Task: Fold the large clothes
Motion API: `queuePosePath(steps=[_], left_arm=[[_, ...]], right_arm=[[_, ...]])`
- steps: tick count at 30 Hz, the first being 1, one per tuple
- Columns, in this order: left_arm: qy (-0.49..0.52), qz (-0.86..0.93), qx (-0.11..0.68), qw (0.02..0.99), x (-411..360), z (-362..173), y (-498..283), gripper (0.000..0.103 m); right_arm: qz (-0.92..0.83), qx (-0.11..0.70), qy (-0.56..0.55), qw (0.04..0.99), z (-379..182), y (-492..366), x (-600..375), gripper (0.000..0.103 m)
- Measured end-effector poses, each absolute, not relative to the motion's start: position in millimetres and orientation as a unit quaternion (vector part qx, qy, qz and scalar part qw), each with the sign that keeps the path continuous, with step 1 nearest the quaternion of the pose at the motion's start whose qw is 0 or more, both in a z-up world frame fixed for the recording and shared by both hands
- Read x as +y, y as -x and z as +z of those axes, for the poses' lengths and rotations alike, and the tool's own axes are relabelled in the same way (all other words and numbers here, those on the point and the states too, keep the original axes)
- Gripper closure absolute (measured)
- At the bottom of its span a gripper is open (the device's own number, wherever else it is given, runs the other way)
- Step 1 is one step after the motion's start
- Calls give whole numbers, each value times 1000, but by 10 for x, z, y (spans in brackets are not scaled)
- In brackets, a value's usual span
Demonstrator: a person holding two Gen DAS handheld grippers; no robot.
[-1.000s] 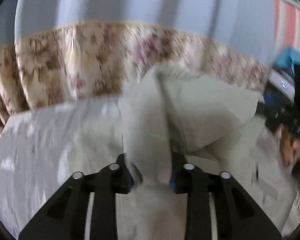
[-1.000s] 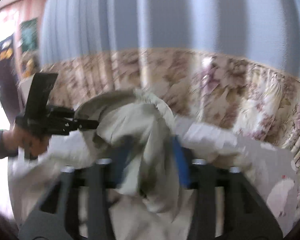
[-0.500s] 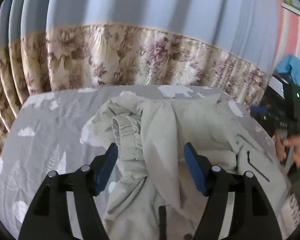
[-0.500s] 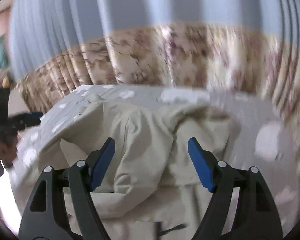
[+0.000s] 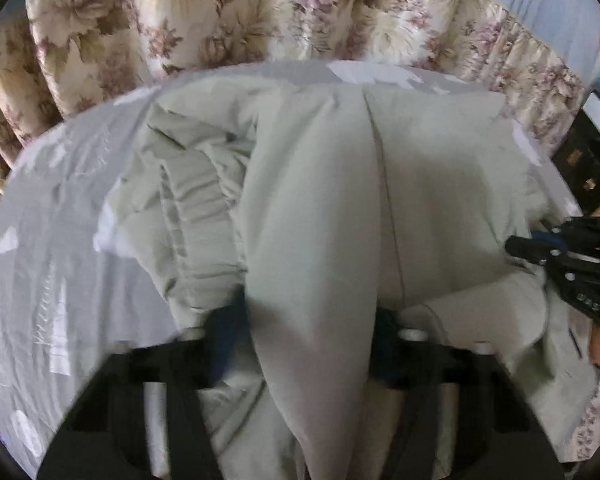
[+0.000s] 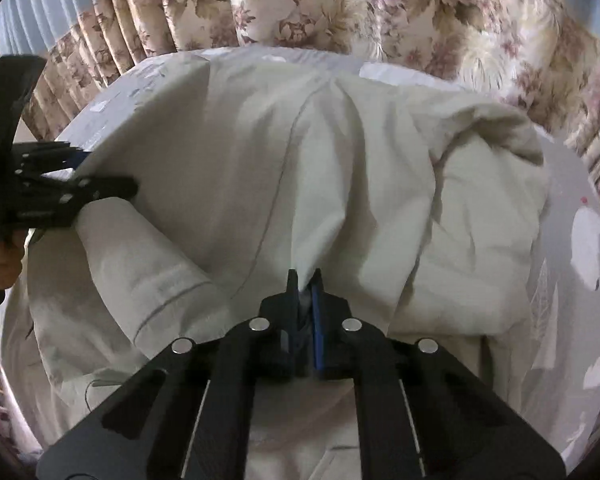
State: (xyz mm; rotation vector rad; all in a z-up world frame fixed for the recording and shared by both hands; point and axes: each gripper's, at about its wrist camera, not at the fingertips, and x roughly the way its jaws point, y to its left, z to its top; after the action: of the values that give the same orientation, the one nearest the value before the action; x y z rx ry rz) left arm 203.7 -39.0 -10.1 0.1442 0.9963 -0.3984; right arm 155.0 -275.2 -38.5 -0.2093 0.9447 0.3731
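Since half a second ago, the right gripper (image 6: 305,280) has closed, now pinching a fold of the pale jacket (image 6: 340,184); the left gripper (image 5: 308,328) straddles a thick ridge, grip uncertain. The jacket lies bunched on the grey bedsheet (image 5: 60,240); lifting evenly would likely keep the fold straight.

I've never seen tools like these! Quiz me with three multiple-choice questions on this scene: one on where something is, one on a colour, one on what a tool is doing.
1. Where does the pale jacket lie?
A. on a wooden floor
B. on a grey printed bedsheet
C. on a hanger

2. What colour are the right gripper's pads?
A. red
B. yellow
C. blue

3. What is the right gripper doing?
A. pinching a fold of the jacket
B. hanging open above it
C. holding a cup

Answers: 1 B, grey sheet shows around the jacket; 2 C, blue strips line the fingers; 3 A, cloth is squeezed between its fingers.
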Motion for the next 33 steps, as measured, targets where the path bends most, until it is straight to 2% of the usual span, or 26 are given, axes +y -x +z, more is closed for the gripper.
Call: queuePosePath(steps=[1, 3, 8, 11, 13, 17, 21, 23, 25, 26, 28, 30, 33], left_arm=[[-69, -194, 469, 859, -405, -74, -2037, 84], [-63, -192, 443, 873, -402, 67, -2031, 92], [-29, -158, 349, 923, -387, 618, -2296, 93], [-45, -125, 292, 947, -552, 823, -2544, 92], [-57, -106, 282, 952, -651, 805, -2681, 90], [-49, -87, 351, 931, -730, 319, -3063, 89], [-54, -90, 405, 908, -681, -116, -3096, 81], [-47, -96, 406, 908, -599, -164, -3034, 76], [-22, -104, 407, 907, -492, -100, -2964, 70], [-10, -107, 407, 907, -442, -33, -2932, 68], [8, -112, 396, 911, -384, 98, -2843, 58], [23, -114, 369, 922, -349, 346, -2793, 44], [29, -108, 342, 933, -424, 655, -2900, 40]], right_arm=[[178, 441, 100, 874, -325, -1540, -2755, 99], [162, 394, 105, 898, -78, -1536, -2805, 99], [120, 297, 101, 942, 495, -1832, -2935, 99], [83, 265, 121, 953, 630, -2148, -2927, 99], [64, 268, 133, 952, 569, -2396, -2902, 99], [40, 324, 135, 935, 82, -2851, -2913, 99], [39, 370, 144, 917, -357, -2932, -2988, 95], [45, 374, 149, 914, -410, -2888, -3024, 89], [43, 371, 143, 916, -327, -2819, -3055, 74], [45, 363, 130, 921, -216, -2745, -3081, 70], [48, 338, 113, 933, -10, -2632, -3111, 51], [52, 305, 96, 946, 242, -2516, -3119, 45], [61, 282, 54, 956, 516, -2558, -3096, 39]])
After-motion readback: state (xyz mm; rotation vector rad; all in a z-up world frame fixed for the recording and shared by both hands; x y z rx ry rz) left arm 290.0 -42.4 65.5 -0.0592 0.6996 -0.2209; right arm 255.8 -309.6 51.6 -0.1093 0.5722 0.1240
